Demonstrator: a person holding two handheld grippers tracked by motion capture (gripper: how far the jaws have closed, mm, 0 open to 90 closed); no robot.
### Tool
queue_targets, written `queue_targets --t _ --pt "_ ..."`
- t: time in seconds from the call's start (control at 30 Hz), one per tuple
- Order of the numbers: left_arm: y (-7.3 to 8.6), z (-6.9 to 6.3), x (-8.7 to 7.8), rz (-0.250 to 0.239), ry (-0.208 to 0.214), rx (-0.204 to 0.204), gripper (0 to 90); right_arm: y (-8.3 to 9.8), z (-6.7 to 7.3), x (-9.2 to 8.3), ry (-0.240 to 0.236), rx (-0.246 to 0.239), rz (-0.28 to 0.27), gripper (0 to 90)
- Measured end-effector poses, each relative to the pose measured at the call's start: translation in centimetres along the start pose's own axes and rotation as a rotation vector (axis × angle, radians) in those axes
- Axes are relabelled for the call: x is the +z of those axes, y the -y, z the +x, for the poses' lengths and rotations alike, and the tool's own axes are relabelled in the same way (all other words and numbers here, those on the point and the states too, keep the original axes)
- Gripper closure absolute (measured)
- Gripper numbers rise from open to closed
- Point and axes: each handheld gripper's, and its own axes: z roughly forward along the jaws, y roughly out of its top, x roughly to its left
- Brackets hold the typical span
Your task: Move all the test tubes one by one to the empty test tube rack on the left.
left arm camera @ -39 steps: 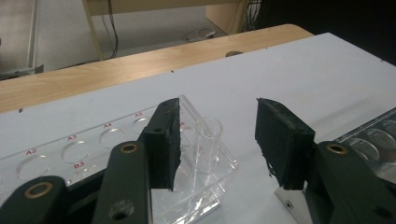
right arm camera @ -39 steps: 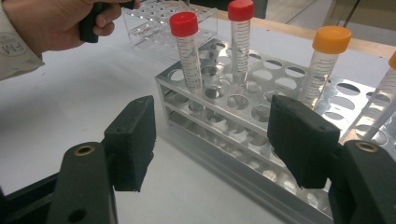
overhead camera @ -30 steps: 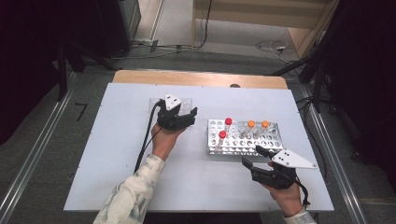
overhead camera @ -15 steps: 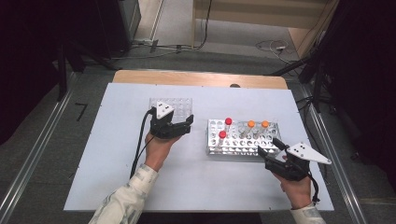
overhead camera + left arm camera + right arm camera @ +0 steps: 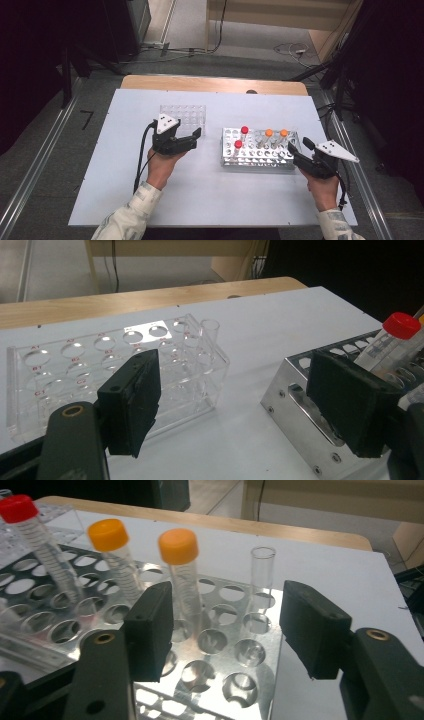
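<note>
**Both jaws free, the metal rack between them**

At the far left stood the clear plastic rack [image 5: 183, 116], with one uncapped clear tube [image 5: 210, 332] at its right end. My left gripper [image 5: 197, 136] hovered just near of that rack, pointing right toward the metal rack [image 5: 257, 159]; its jaws were spread and gripped nothing, with bare table between them. In the left gripper view, the clear rack lay beyond my left jaw and the metal rack's left end behind my right jaw.

Two red-capped tubes [image 5: 241, 137] and two orange-capped tubes [image 5: 276, 134] stood in the metal rack. My right gripper [image 5: 299, 148] sat at that rack's right end, its jaws having just been closing, yet apart and holding nothing. An uncapped glass tube [image 5: 262, 575] stood beyond their gap.
</note>
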Motion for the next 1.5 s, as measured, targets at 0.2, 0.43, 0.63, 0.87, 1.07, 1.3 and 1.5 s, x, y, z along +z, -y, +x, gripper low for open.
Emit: queue_targets --t 0.2,0.43,0.63,0.87,1.07,1.3,1.5 --pt "0.2 0.3 -0.2 0.005 -0.001 -0.002 22.4 -0.2 -1.0 1.7 0.023 -0.007 0.019 44.0" --pt "0.4 0.1 -0.2 0.017 -0.004 -0.001 20.3 -0.3 -1.6 3.0 0.025 -0.011 0.035 49.0" --pt "0.6 0.3 -0.3 0.023 -0.011 0.002 19.4 -0.3 -2.0 3.7 0.027 -0.010 0.043 52.8" --pt "0.6 0.4 -0.2 0.030 -0.011 0.008 19.4 -0.3 -2.3 4.1 0.014 -0.017 0.039 61.3" --pt "0.7 0.3 -0.1 0.034 -0.011 0.010 19.4 -0.2 -2.2 4.5 0.008 -0.021 0.041 66.5" --pt "0.8 0.2 0.0 0.040 -0.006 0.011 19.6 -0.1 -2.2 4.6 0.010 -0.022 0.041 70.6" --pt "0.9 0.1 0.1 0.041 -0.006 0.013 19.6 -0.2 -2.3 4.4 0.013 -0.020 0.025 73.0"
